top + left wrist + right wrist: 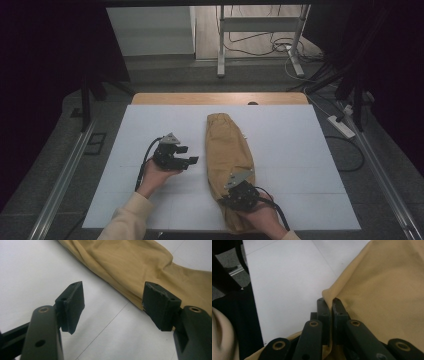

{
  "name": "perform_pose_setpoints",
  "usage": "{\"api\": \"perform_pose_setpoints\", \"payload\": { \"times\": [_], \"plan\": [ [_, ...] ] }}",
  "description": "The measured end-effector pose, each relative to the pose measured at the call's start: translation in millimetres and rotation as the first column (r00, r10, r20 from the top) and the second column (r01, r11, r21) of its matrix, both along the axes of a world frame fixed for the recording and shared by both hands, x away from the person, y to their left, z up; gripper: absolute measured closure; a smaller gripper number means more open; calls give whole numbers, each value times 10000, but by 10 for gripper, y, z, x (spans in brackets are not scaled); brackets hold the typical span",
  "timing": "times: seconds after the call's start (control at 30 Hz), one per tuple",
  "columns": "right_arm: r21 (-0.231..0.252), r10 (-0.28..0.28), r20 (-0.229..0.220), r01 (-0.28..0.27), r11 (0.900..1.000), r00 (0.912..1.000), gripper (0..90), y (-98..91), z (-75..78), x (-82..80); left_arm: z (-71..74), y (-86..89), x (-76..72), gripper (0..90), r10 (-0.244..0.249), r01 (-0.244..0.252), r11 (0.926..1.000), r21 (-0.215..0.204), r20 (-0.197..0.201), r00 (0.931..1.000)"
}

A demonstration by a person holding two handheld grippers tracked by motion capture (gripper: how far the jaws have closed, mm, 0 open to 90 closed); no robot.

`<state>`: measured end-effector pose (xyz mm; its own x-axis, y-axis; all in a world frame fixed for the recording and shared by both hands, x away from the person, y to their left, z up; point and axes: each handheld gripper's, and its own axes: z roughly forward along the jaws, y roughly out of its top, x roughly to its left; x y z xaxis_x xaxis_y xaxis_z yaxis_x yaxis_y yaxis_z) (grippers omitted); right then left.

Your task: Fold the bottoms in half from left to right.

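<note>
Right gripper pinches a fold of the tan cloth, which lies lengthwise mid-table; left gripper waits spread beside it. Cloth looks light, limp and slippery, best gripped at a doubled edge

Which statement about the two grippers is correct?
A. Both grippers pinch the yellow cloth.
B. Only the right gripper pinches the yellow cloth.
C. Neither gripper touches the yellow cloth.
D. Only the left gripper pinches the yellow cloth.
B: the right gripper has its jaws shut on an edge of the yellow cloth, while the left gripper stands open beside it.
</note>
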<state>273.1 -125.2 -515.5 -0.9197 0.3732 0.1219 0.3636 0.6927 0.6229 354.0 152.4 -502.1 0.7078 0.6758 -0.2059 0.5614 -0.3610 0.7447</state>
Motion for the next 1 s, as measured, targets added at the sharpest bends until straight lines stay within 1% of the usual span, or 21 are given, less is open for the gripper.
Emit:
{"api": "perform_pose_setpoints", "payload": {
  "times": [0.17,0.37,0.7,1.0],
  "plan": [
    [141,235,31,-235,9996,9997,867,45,5,-42,5,6,1,339,16,-16,10000,-5,3,10000],
    [275,314,-74,-311,9991,9995,867,58,3,-53,12,12,-1,339,22,-22,10000,1,22,10000],
    [232,490,-107,-487,9985,9987,867,90,7,-101,20,20,-4,339,18,-18,10000,-1,53,10000],
    [153,670,-192,-668,9977,9976,867,158,9,-217,24,27,-5,339,64,-63,10000,-51,44,10000]
  ]
}}
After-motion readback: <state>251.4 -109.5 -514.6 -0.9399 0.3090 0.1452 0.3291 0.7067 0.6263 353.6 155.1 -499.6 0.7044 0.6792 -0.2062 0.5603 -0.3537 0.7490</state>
